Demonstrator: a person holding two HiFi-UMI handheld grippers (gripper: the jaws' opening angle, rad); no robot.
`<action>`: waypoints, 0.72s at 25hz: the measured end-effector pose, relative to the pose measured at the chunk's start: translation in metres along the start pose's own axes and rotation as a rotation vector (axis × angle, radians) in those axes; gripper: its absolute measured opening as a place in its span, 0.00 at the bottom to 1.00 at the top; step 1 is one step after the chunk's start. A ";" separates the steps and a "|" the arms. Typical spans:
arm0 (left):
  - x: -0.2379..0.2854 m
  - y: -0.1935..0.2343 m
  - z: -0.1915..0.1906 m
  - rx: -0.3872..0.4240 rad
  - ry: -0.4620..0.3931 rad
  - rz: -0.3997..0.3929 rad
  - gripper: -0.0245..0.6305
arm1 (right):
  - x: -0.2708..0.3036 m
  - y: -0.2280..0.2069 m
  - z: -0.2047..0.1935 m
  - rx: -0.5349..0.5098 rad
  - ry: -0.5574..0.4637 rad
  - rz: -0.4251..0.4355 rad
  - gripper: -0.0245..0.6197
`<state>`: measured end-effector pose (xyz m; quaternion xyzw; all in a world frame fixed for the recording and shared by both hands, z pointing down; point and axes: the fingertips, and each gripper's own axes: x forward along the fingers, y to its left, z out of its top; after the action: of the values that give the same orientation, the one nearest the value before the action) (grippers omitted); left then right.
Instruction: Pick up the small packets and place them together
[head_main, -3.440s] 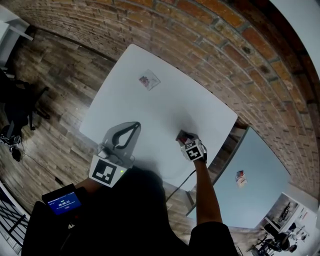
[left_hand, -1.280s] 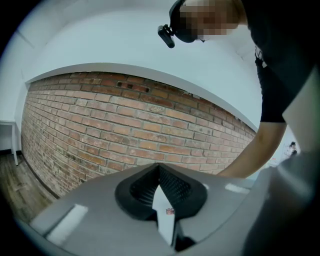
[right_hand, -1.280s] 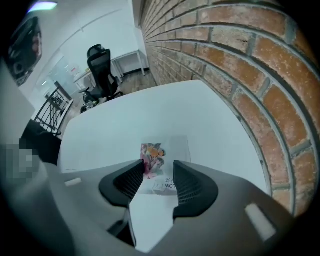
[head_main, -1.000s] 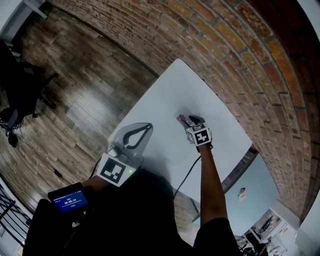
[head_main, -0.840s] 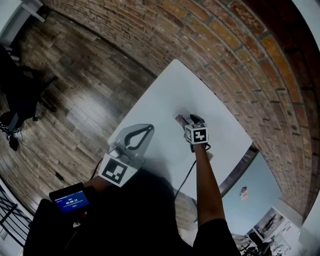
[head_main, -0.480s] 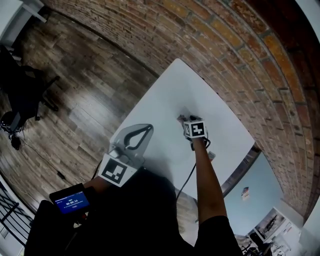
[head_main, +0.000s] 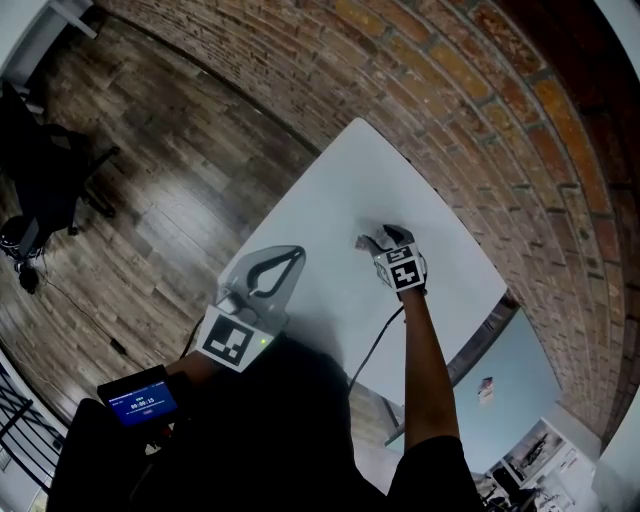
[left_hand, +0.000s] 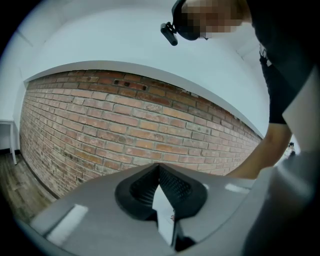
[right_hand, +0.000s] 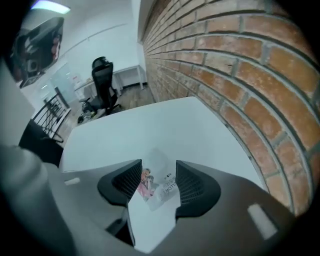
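Observation:
My right gripper (right_hand: 158, 165) is open and low over the white table (head_main: 320, 190). Small packets (right_hand: 156, 186) lie flat on the table between its jaws, one with a pink picture overlapping a white printed one; the pads do not press on them. In the head view the packets (head_main: 366, 241) lie just ahead of my right gripper (head_main: 381, 238), near the middle of the table. My left gripper (head_main: 297, 252) hangs above the table's near edge, its jaws shut with nothing in them. In its own view my left gripper (left_hand: 159, 169) points at the brick wall.
A brick wall (head_main: 480, 110) runs along the table's far side. A second, pale blue table (head_main: 505, 350) at the lower right bears another packet (head_main: 484, 384). A black office chair (right_hand: 102, 80) stands on the wooden floor (head_main: 170, 190) to the left.
Earlier my right gripper held a packet near the table's front edge, with another packet far off. Now the packets lie together between its jaws, and it has shifted slightly right in the last second.

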<state>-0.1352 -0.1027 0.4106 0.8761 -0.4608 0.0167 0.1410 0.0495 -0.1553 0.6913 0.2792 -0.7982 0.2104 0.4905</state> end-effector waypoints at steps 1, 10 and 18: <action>0.000 -0.001 0.000 -0.002 0.001 -0.002 0.04 | -0.002 -0.001 -0.001 0.067 -0.010 -0.031 0.37; 0.004 -0.008 0.003 -0.007 -0.005 -0.030 0.04 | 0.019 0.009 -0.037 0.131 0.118 -0.032 0.37; -0.001 -0.001 -0.003 -0.014 0.007 -0.009 0.04 | 0.015 0.013 -0.040 -0.420 0.213 0.154 0.37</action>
<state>-0.1348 -0.1012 0.4127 0.8770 -0.4565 0.0158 0.1489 0.0628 -0.1248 0.7209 0.0856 -0.7870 0.1047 0.6019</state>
